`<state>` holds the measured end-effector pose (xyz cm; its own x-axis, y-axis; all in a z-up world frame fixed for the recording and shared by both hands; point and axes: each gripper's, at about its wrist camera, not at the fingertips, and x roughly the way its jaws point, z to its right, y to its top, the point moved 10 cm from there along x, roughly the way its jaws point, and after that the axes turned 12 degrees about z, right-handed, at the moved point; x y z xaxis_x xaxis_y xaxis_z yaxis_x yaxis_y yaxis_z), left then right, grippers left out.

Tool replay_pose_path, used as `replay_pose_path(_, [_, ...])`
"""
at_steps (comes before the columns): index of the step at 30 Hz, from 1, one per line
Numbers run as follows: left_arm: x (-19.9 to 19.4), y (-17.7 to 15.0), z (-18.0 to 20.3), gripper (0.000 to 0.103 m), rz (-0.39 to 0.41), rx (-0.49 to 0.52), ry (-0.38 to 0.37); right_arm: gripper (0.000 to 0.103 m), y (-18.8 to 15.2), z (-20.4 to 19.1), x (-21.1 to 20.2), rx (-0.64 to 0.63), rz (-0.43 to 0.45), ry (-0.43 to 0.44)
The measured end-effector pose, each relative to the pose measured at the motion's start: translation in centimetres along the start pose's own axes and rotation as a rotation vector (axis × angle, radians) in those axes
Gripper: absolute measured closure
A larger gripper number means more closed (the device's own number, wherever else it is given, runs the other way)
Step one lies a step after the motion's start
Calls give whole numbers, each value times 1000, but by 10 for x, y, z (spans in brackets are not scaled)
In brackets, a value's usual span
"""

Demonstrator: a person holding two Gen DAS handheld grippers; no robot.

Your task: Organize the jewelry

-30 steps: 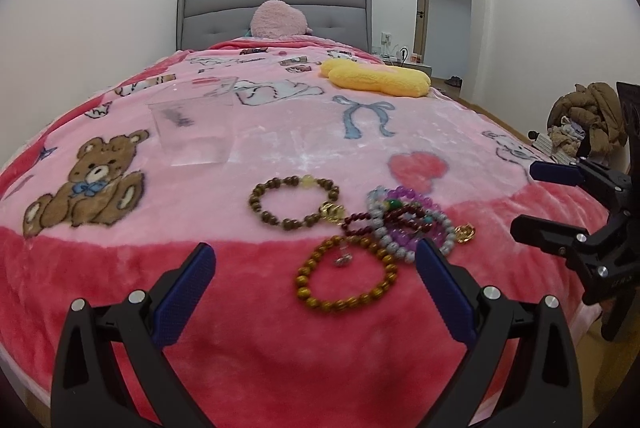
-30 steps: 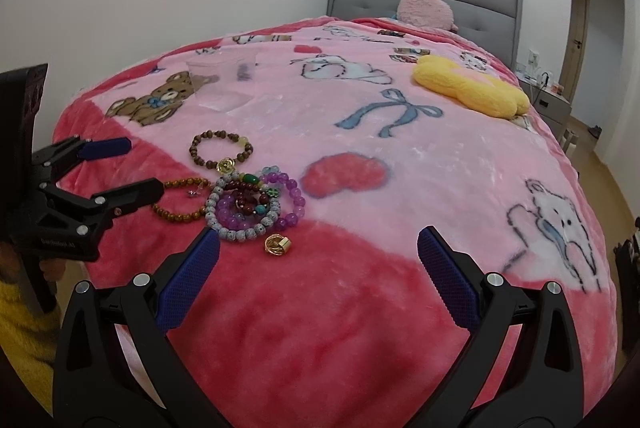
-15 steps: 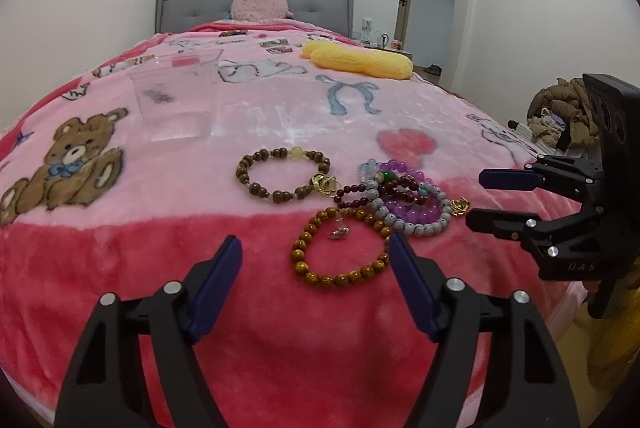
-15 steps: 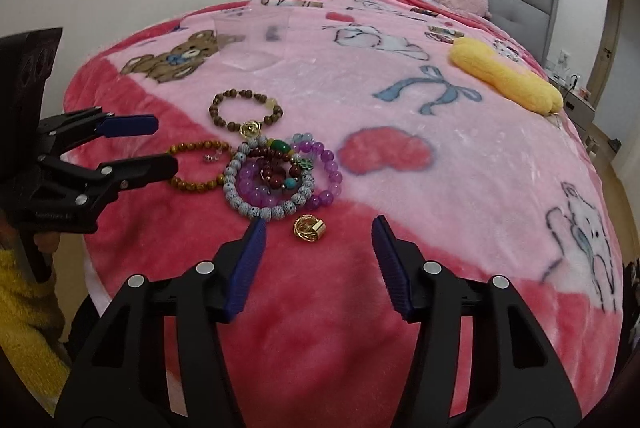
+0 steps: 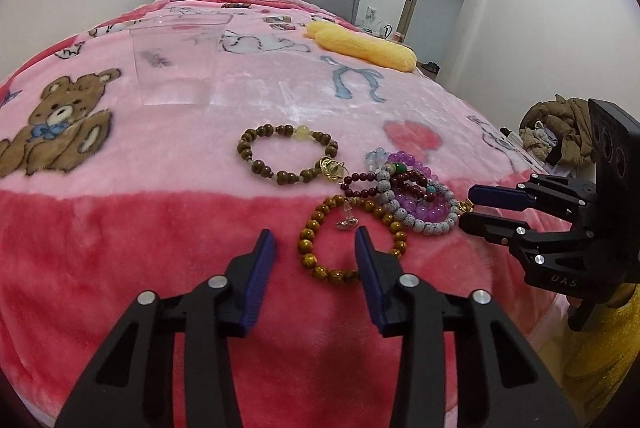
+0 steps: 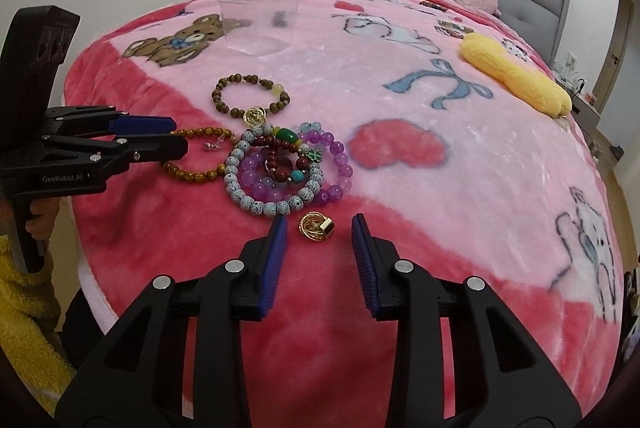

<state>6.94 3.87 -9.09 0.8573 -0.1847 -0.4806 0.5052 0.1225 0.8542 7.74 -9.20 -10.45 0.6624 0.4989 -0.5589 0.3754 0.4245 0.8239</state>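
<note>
We are judging task barely begun: beaded bracelets heaped on pink plush blanket, clear plastic box well apart, nearly bare. Left gripper half-open, empty, straddling amber bead bracelet. Right gripper half-open, empty, framing gold wire ring.

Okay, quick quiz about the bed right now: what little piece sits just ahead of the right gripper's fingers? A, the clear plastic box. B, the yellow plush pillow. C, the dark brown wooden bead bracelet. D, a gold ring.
D: in the right wrist view the gold ring lies on the red blanket just ahead of the open right gripper, untouched by it.
</note>
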Motion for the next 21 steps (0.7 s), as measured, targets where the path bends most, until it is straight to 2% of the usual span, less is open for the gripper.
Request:
replay_pose_path(2, [0, 0, 1, 74, 0, -5, -3, 79, -1, -2, 0, -6, -5, 5])
replay_pose_path(5, [2, -1, 0, 81, -3, -9, 3, 86, -2, -4, -1, -19, -6, 7])
replay_pose_path(9, [1, -1, 0, 85, 3, -14, 4, 86, -2, -3, -1, -24, -6, 3])
replay_pose_path(11, [2, -1, 0, 94, 9, -11, 13, 87, -2, -4, -1, -22, -6, 4])
replay_pose_path(21, [-7, 10, 1, 95, 49, -28, -10, 92, 1, -4, -3, -18, 3, 0])
